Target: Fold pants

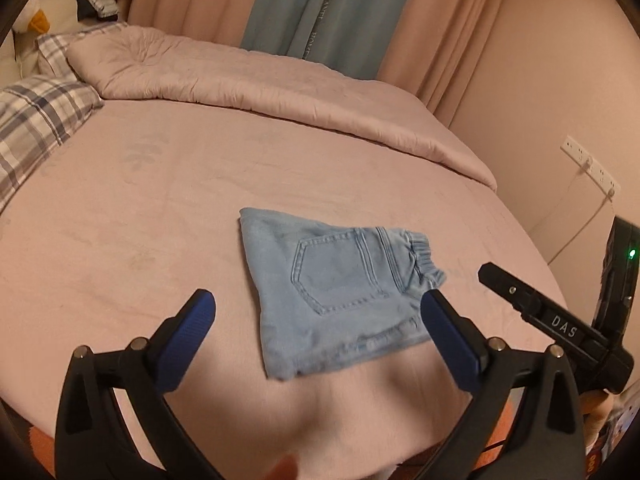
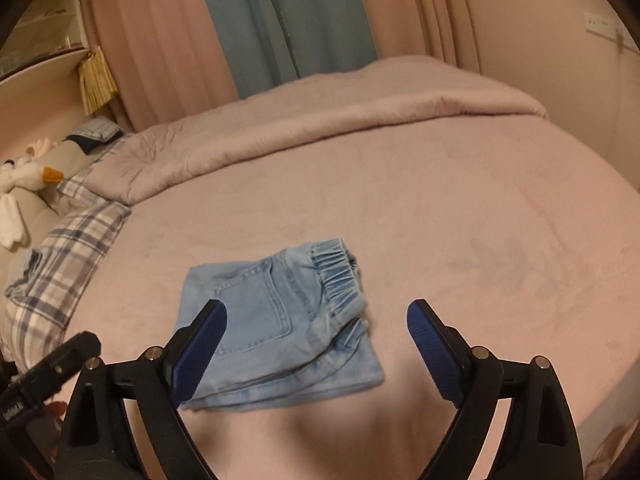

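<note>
The light blue denim pants (image 1: pixel 336 292) lie folded into a small flat bundle on the pink bed sheet (image 1: pixel 140 220), back pocket up and elastic waistband at the right. My left gripper (image 1: pixel 316 304) is open and empty, held above and just in front of the bundle. In the right wrist view the pants (image 2: pixel 276 324) lie the same way on the sheet (image 2: pixel 480 240). My right gripper (image 2: pixel 316 312) is open and empty, above the bundle's near side. The right gripper's body shows in the left view (image 1: pixel 560 324).
A folded pink duvet (image 1: pixel 260 84) lies along the far side of the bed. Plaid pillows (image 1: pixel 36 120) and a plush goose (image 2: pixel 24 184) are at the left. Curtains (image 1: pixel 320 8) hang behind. A wall with a socket strip (image 1: pixel 592 168) is at the right.
</note>
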Demonstrator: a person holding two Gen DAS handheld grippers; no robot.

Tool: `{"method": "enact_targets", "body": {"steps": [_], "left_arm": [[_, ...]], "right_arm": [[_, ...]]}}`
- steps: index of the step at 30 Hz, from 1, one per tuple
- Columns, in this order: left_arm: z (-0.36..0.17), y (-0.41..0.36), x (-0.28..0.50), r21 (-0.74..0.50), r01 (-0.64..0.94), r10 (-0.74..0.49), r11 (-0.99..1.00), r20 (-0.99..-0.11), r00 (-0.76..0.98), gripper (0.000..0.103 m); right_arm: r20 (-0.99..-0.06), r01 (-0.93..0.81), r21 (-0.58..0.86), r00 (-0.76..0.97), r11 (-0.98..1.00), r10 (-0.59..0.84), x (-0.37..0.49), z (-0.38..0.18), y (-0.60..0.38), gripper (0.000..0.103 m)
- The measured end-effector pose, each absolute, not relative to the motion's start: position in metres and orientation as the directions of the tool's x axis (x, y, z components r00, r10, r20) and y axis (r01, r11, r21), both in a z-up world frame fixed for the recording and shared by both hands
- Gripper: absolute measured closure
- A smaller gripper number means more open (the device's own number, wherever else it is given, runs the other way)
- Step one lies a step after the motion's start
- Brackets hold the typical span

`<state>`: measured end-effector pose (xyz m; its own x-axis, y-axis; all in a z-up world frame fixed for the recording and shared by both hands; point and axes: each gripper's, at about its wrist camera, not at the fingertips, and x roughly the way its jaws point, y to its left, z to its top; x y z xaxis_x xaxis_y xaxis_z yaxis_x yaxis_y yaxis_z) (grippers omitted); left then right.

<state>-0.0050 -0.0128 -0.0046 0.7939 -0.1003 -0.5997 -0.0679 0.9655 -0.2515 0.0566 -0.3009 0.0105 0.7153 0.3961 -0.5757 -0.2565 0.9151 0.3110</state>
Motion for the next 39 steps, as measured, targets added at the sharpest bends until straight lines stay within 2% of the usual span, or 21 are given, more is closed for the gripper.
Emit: {"method": "enact_targets", "body": {"steps": [7, 14, 39], "left_arm": [[-0.015, -0.025, -0.011, -0.183, -0.101, -0.038, 0.978, -0.632, 0.774, 0.0], [-0.015, -0.025, -0.016, -0.223, -0.097, -0.069, 0.97, -0.634, 0.77, 0.0], [-0.021, -0.04, -0.019, -0.185, -0.154, -0.012, 0.971, -0.677, 0.736, 0.0]], "right_arm": [[-0.587, -0.225, 0.274, 0.731, 0.935, 0.348, 0.053, 0.007, -0.29, 0.012], [-0.578, -0.22, 0.279, 0.739, 0.935, 0.347, 0.044, 0.009, -0.287, 0.012], [-0.592, -0.217, 0.253, 0.736, 0.943, 0.329, 0.035, 0.002, -0.28, 0.012]]}}
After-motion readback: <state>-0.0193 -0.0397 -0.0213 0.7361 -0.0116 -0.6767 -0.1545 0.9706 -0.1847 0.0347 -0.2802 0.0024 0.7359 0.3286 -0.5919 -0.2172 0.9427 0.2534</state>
